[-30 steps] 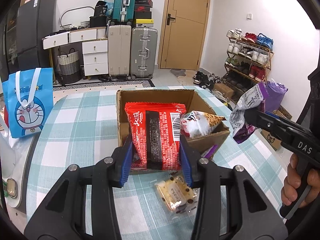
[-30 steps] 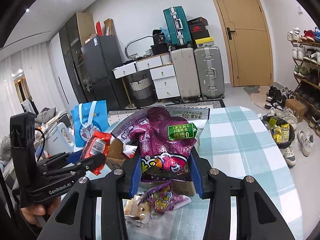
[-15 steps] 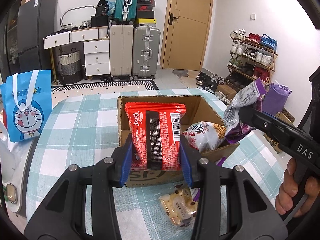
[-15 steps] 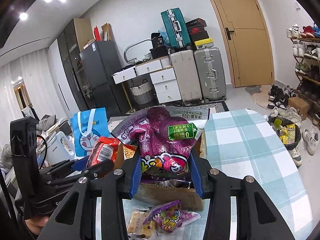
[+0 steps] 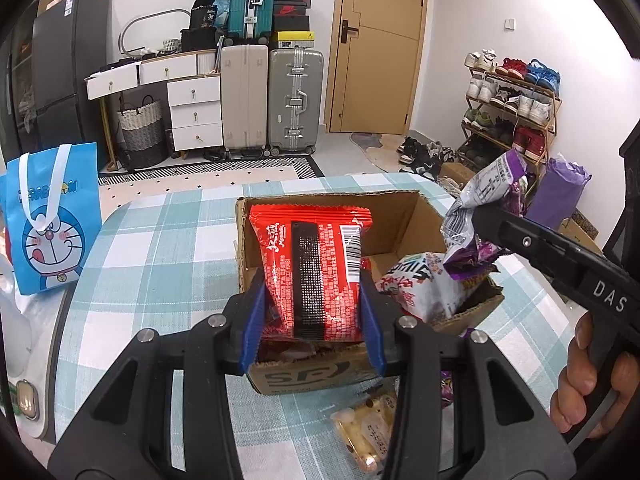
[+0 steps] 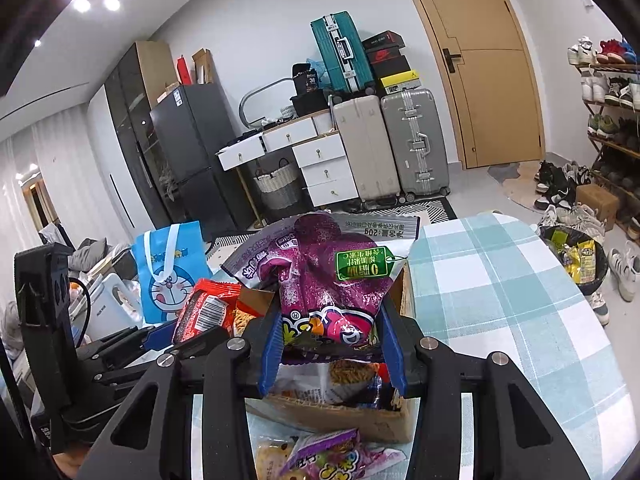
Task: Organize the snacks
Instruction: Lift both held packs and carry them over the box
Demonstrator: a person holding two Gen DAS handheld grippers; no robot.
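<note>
Blue-padded left gripper (image 5: 312, 304) jaws clamp red packet (image 5: 314, 268); right gripper (image 6: 330, 340) jaws clamp purple packet (image 6: 320, 280).

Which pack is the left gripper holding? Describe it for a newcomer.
Find the open cardboard box on the checked tablecloth. Above its near side, the left gripper clamps a red snack pack: a black strip runs down its middle, unlike the purple pack alongside.

Red snack packet (image 5: 316, 276): upright, back seam facing the camera, held above the open cardboard box (image 5: 320, 376). Purple snack bag (image 6: 328, 292): upside down, above the same box. White patterned bag (image 5: 420, 288) lies inside. Two small packets, clear (image 5: 366, 428) and purple (image 6: 336, 456), lie on the table beside the box.
</note>
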